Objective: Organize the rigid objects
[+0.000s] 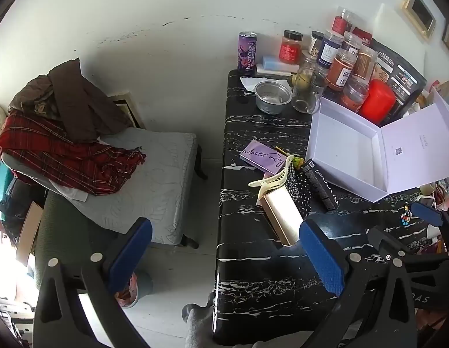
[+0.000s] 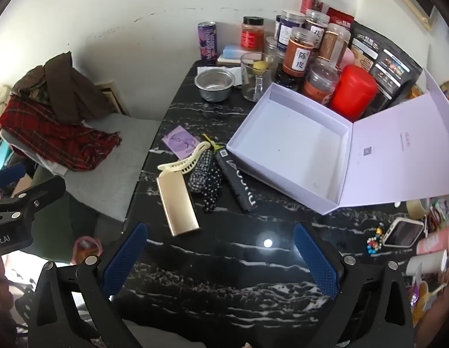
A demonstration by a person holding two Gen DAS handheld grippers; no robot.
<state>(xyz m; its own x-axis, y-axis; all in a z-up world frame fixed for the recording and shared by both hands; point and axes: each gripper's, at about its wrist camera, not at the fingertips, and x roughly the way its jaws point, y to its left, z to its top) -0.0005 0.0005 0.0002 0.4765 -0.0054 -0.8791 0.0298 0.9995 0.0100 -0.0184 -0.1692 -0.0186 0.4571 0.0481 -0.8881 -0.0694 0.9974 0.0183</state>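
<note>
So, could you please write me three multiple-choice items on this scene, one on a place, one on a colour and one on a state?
1. Where does the gold case lie?
A. inside the white box
B. on the black table, left of the box
C. on the grey cushion

2. What colour is the hair clip?
A. cream
B. red
C. blue

3. How does the white box stand?
A. lid shut
B. lid open, full
C. lid open, empty

Answers:
1 B: the gold case rests on the table, left of the white box.
2 A: the hair clip is cream.
3 C: the lid is folded back and the box floor is bare.
</note>
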